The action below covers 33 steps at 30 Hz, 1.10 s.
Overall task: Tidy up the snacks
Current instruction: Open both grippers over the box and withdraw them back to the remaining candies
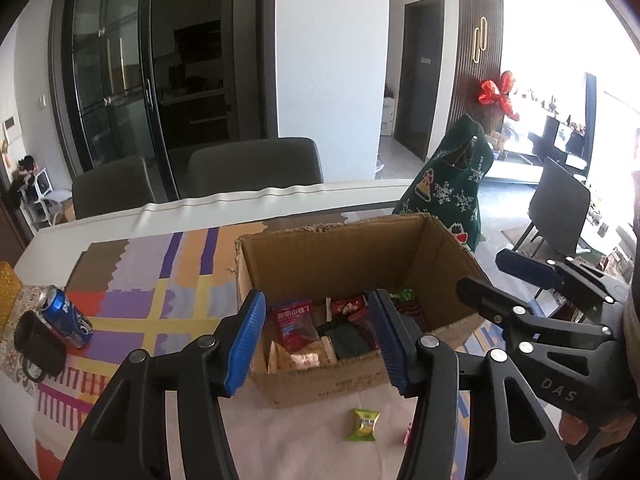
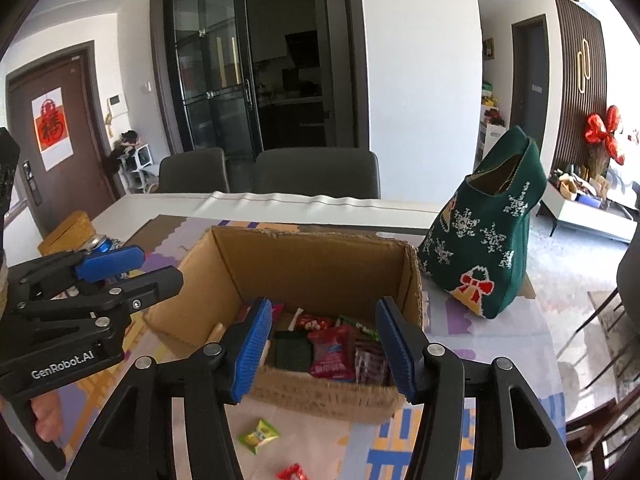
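Patterned tablecloth (image 1: pixel 132 304) under cardboard box (image 1: pixel 316 388) of snacks — both grippers' jaws spread, holding nothing.

Red wrapper (image 2: pixel 291 473) cut by bottom edge; box's (image 2: pixel 320 394) front snacks hidden.

1. The plain brown corrugated cardboard box (image 2: pixel 320 268) holds red, dark green and maroon snack packets.
2. The small square yellow-green candy wrapper (image 1: pixel 363 424) lies on pale pink cloth.
3. The patchwork tablecloth (image 1: pixel 160 280) shows lilac, orange, yellow and purple blocks and stripes.
4. The dark green knitted bag (image 2: pixel 488 240) carries white snowflakes and a red bow.
5. The blue Pepsi drink can (image 1: pixel 66 316) has white lettering.
6. Both grippers are black with blue finger pads (image 1: pixel 246 344).
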{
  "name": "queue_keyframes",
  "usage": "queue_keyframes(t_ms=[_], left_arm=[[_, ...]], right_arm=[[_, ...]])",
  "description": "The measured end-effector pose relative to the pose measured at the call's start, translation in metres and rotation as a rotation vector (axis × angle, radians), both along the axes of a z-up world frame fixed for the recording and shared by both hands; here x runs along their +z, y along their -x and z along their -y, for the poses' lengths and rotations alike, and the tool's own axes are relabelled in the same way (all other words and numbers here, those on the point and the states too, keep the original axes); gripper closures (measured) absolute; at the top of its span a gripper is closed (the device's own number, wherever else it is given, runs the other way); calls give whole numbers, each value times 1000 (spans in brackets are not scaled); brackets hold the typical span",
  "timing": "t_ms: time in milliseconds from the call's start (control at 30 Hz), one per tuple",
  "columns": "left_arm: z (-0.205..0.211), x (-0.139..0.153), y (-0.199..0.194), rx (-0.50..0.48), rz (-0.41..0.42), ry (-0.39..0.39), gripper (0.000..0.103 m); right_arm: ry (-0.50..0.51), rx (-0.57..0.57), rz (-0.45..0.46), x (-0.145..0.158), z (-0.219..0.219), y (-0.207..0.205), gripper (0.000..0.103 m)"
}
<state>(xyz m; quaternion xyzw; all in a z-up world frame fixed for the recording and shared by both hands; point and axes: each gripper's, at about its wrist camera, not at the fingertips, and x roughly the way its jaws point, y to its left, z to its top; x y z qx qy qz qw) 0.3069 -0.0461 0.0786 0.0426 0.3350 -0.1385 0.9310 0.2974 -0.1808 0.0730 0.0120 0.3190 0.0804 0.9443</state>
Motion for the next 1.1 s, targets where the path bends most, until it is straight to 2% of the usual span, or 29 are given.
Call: queue_keyframes(t_ms=[433,833,1100], left_arm=[[-1,-7,49,-36,-9,-7,44],[1,-34,76,-68,-77,-17,44],[5,-67,81,-95,-151,-42,44]], right_arm=[[30,19,5,2,-2,51,48],[35,39,-66,-27,-5,81,48],[27,64,-143,-56,-8,91,48]])
